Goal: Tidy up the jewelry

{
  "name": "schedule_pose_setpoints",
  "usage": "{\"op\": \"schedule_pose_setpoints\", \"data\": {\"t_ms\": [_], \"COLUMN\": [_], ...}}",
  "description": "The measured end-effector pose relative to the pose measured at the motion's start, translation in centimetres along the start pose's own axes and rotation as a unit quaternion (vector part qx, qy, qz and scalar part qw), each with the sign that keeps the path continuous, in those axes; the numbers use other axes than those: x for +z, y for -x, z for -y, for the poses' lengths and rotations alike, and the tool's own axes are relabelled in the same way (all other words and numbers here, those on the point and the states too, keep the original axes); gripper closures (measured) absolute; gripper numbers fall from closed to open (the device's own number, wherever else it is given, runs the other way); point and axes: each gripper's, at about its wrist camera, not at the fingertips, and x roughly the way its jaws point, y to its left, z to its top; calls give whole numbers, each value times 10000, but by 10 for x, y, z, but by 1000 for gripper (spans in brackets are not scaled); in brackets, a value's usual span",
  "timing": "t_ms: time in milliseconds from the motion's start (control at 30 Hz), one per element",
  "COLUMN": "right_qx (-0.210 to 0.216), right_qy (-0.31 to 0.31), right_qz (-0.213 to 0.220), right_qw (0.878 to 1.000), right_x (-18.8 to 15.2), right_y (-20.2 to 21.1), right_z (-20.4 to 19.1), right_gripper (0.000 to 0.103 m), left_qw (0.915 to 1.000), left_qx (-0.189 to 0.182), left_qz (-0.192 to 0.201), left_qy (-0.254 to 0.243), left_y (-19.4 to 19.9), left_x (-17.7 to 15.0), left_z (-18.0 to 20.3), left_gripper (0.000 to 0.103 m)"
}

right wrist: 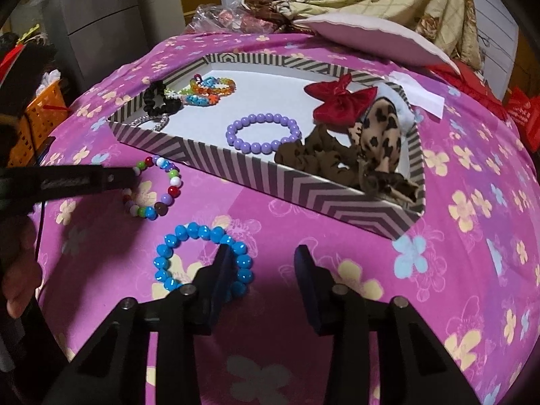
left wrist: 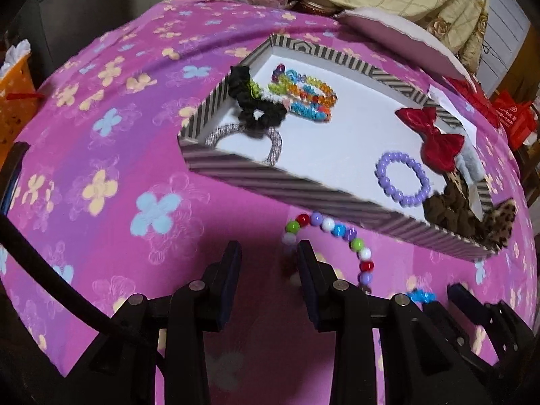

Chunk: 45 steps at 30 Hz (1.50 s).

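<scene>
Right wrist view shows the right gripper (right wrist: 261,263) low over the pink flowered cloth (right wrist: 455,175), its jaws parted with one finger set inside the ring of the blue bead bracelet (right wrist: 202,260) and the other outside it; the pads are not pressing the beads, so nothing is gripped. The left gripper (right wrist: 130,177) comes in from the left edge of this view and lies across the near side of the multicoloured bead bracelet (right wrist: 157,187); from the left wrist view its jaws (left wrist: 270,256) stand apart with that bracelet's (left wrist: 337,236) beads curling past the right finger, and no bead is pinched.

Both bracelets lie flat on the cloth, just outside the striped tray (right wrist: 270,175), which already holds a lilac bead bracelet (right wrist: 263,133), a red bow (right wrist: 341,99), leopard-print scrunchies (right wrist: 371,141), a black scrunchie (right wrist: 158,99) and coloured elastic bands (right wrist: 209,89).

My guess is that these bracelets are light, glossy plastic beads on elastic: hard in each bead, floppy as a loop. The round beads are likely to squirt out of flat pads (especially if caught on the crown of one bead). The safer hold would be across the strand, one finger inside the loop and one outside, closing on the seam between two beads. The soft cloth may bunch under the fingertips, so a shallow approach seems wise.
</scene>
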Motion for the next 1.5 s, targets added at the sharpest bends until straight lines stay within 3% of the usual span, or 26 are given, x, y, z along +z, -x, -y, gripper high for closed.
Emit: {"op": "schedule_pose_setpoints", "data": {"t_ms": [67, 133, 167, 367, 667, 1033, 1500], "right_qx": [9, 32, 51, 383, 579, 560, 377], "right_qy": [48, 123, 118, -99, 5, 233, 354], "right_qz": [19, -8, -16, 84, 503, 782, 828], "right_qw": [10000, 9999, 9999, 9992, 9971, 9951, 9952], "right_x": [1, 2, 2, 2, 22, 54, 104], "right_y": [-1, -1, -1, 12, 57, 86, 87], "right_z": [1, 2, 2, 7, -1, -3, 9], "right_gripper": [80, 91, 94, 94, 94, 94, 94], "left_qw": [9997, 9988, 9986, 9992, 9976, 9953, 9898], "left_qx": [154, 319, 313, -233, -567, -511, -334], "left_qz": [57, 84, 82, -183, 50, 482, 856], "left_qy": [-171, -360, -423, -271, -393, -661, -1093], "left_y": [-2, -4, -4, 6, 52, 99, 112], "left_x": [1, 0, 0, 2, 10, 33, 60], "left_z": [5, 9, 10, -4, -10, -1, 39], "left_gripper": [58, 81, 82, 82, 82, 82, 82]}}
